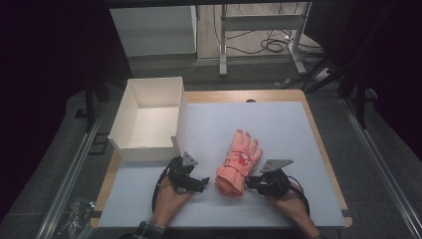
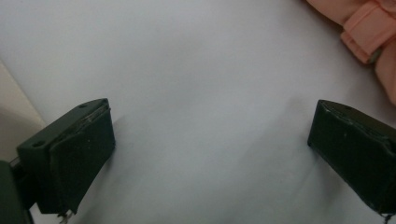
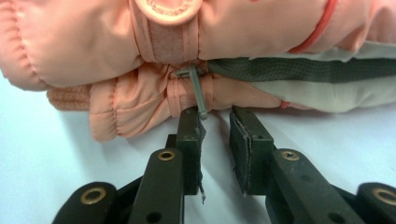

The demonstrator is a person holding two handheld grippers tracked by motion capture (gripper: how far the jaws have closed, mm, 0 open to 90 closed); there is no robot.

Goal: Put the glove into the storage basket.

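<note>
While the left gripper (image 1: 199,183) is sitting wide open on the mat (image 1: 278,129), the right gripper (image 3: 215,122), slightly parted, is nudging the glove (image 1: 238,164).

Our two forearms enter from the near edge of the counter (image 1: 298,124), each hand wrapped around a claw. Our left hand (image 1: 169,196) holds the left claw (image 1: 201,181) low over the surface, pointing to the right, its jaws spread wide with nothing between them. Our right hand (image 1: 288,196) aims the right claw (image 1: 250,181) leftward toward the left one, its jaws drawn close with a narrow gap between them; whether its tips pinch anything, we cannot quite tell. A cable loops back from each claw.
</note>
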